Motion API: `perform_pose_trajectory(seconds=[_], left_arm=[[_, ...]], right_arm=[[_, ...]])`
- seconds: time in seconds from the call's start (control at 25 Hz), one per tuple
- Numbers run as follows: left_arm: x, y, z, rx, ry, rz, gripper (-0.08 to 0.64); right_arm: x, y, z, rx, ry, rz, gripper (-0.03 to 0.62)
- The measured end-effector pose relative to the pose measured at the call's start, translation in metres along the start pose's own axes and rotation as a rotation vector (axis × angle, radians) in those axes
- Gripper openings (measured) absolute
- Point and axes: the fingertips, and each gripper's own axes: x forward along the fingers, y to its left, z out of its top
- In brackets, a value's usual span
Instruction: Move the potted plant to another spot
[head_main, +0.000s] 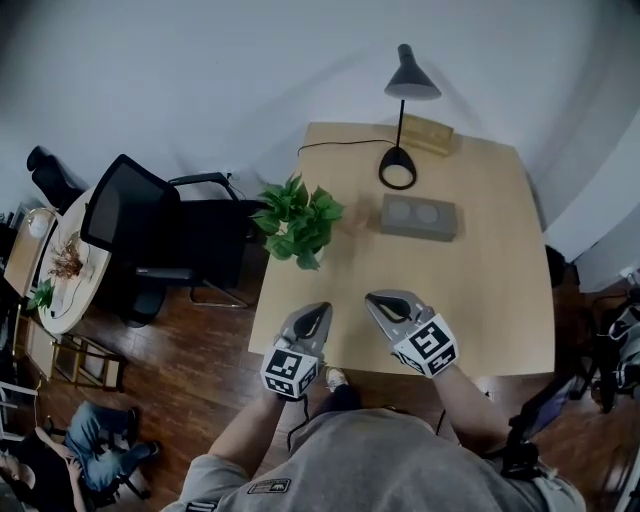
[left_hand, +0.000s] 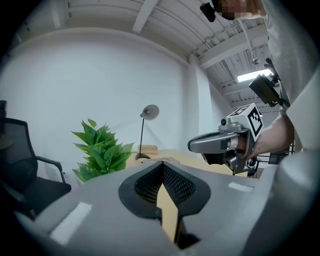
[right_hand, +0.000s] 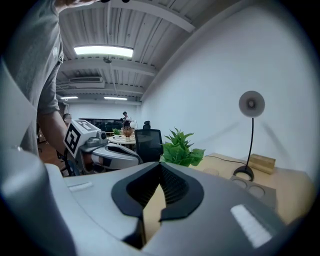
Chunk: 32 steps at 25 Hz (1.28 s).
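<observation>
The potted plant is seen left of centre in the head view, at the left edge of the pale wooden table; its pot is hidden under the leaves, so it is probably upright, foliage fanning upward; a grey block and black lamp are set to its right; a black chair stands on dark plank floor at left; lower down, the left gripper and right gripper are clenched on nothing.
</observation>
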Motion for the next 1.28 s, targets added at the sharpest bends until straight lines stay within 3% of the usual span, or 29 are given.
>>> perform_pose_trajectory(seconds=[0.24,0.52,0.8,1.28], left_arm=[[-0.017,-0.079,-0.012,-0.024,0.01,0.021,0.003],[-0.042,-0.132,-0.026,-0.009,0.037,-0.042,0.003],[-0.058,-0.15,-0.026,-0.003,0.029,-0.113,0.003],[-0.08,-0.15,-0.031,-0.008,0.018,-0.118,0.003]], right_arm=[[-0.074,0.025,-0.039,0.025,0.028,0.024,0.005],[-0.119,0.053,-0.063,0.061,0.043,-0.009,0.005],[-0.13,0.072,-0.058,0.064,0.03,-0.087,0.005],[-0.128,0.097,-0.055,0.044,0.032,-0.114,0.005]])
